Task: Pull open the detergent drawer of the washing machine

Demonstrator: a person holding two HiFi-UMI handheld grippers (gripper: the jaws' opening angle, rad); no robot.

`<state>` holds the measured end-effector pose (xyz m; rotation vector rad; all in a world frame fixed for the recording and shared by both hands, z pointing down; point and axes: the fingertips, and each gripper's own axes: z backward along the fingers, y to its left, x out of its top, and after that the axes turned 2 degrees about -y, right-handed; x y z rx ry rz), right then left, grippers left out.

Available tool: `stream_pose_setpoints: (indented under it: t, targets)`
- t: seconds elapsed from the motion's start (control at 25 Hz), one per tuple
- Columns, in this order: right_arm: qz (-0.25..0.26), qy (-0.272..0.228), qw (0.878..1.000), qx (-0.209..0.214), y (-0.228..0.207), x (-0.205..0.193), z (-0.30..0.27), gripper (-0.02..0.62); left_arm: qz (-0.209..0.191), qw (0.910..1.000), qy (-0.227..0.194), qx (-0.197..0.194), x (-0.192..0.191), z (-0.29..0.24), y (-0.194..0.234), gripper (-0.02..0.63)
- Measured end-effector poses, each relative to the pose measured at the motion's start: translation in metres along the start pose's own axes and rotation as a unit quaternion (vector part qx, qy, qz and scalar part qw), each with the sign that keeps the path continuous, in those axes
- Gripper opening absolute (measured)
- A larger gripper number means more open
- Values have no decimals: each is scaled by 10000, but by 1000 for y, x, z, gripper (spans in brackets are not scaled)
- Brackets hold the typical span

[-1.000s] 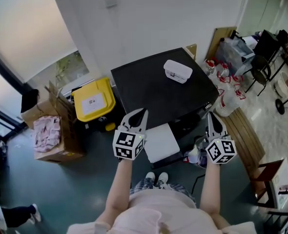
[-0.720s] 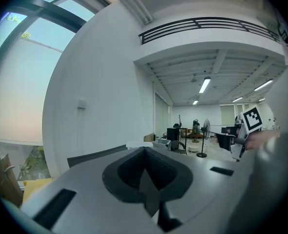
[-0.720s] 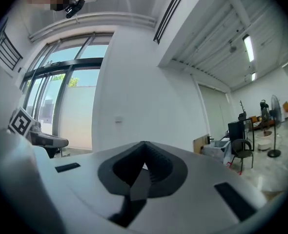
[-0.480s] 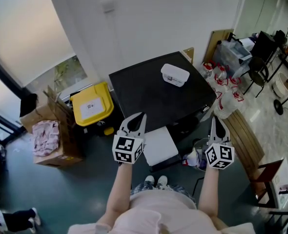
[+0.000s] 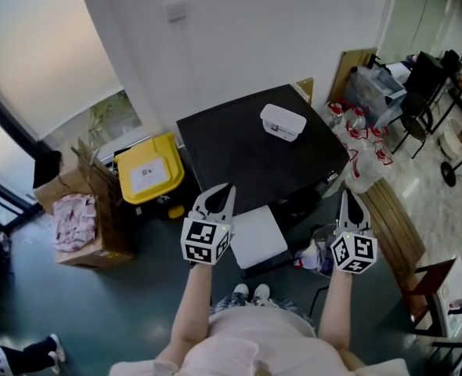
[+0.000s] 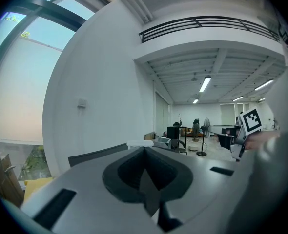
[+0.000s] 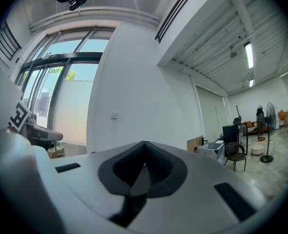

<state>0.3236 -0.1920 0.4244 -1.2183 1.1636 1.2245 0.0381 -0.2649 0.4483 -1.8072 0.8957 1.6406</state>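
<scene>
In the head view the washing machine (image 5: 247, 151) has a black top that bears a small white box (image 5: 283, 121). A flat white rectangular part (image 5: 258, 235) sticks out from the machine's front below the top edge; I cannot tell if it is the drawer. My left gripper (image 5: 229, 186) hovers shut just left of that white part, touching nothing. My right gripper (image 5: 344, 192) is shut and empty, off the machine's front right corner. In the left gripper view the left gripper (image 6: 145, 149) has its jaws together; in the right gripper view so does the right gripper (image 7: 144, 143). Both point level at the white wall.
A yellow-lidded bin (image 5: 149, 166) stands left of the machine, with a cardboard box (image 5: 76, 219) of pink cloth further left. Right of it are a wooden bench (image 5: 393, 219), bags (image 5: 358, 135) and a chair (image 5: 416, 100). My feet (image 5: 250, 290) stand before the white part.
The right gripper has shifted slightly and rolled a little, its marker cube now turned. The left gripper has kept its place. Both stay shut.
</scene>
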Motion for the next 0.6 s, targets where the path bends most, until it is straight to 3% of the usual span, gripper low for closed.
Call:
stream_pose_setpoints:
  t: [0.6]
  targets:
    - [68, 120, 9999, 22, -6, -5, -10, 14, 23, 10000, 65, -44, -1, -13, 3, 25]
